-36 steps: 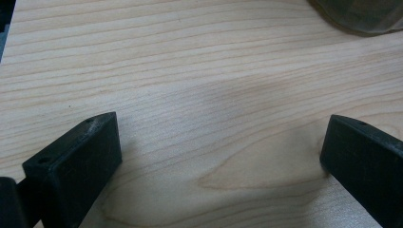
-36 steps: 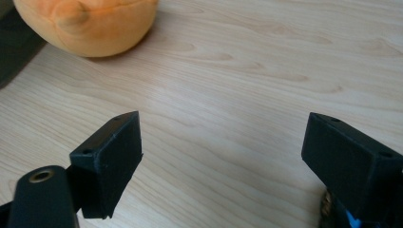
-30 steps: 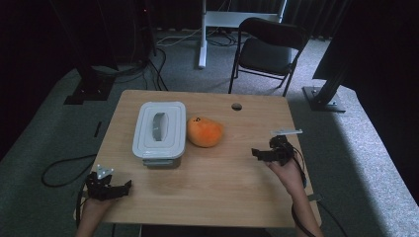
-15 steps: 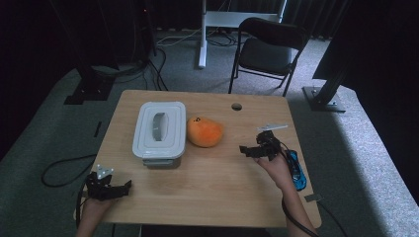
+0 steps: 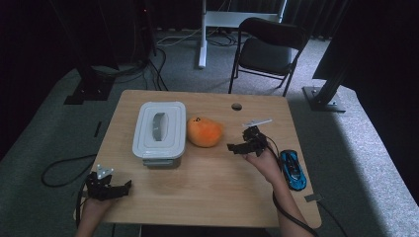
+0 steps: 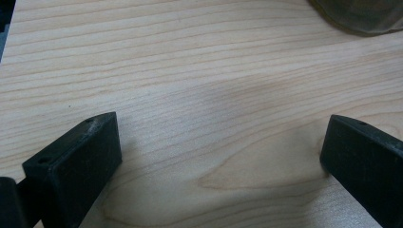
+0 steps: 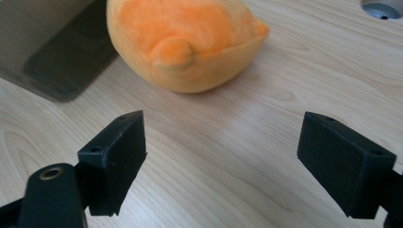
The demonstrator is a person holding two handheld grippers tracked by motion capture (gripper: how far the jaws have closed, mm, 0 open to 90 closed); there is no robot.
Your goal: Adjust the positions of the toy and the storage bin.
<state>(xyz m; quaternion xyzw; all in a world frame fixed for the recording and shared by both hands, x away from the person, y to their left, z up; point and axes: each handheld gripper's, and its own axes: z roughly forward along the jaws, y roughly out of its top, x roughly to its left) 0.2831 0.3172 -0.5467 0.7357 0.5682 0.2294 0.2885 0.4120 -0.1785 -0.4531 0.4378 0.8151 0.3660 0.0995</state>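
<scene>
Plush (image 5: 204, 132) lies lengthwise across the table, before the released right claw (image 5: 236, 147).

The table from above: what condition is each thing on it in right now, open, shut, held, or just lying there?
White container: lid on, flat on the table.
Orange plush toy: lying loose beside the container, nothing gripping it.
Blue toy car: resting near the table's right edge, untouched.
Left gripper: jaws open, holding nothing.
Right gripper: jaws open, pointed at the plush toy, short of it.
</scene>
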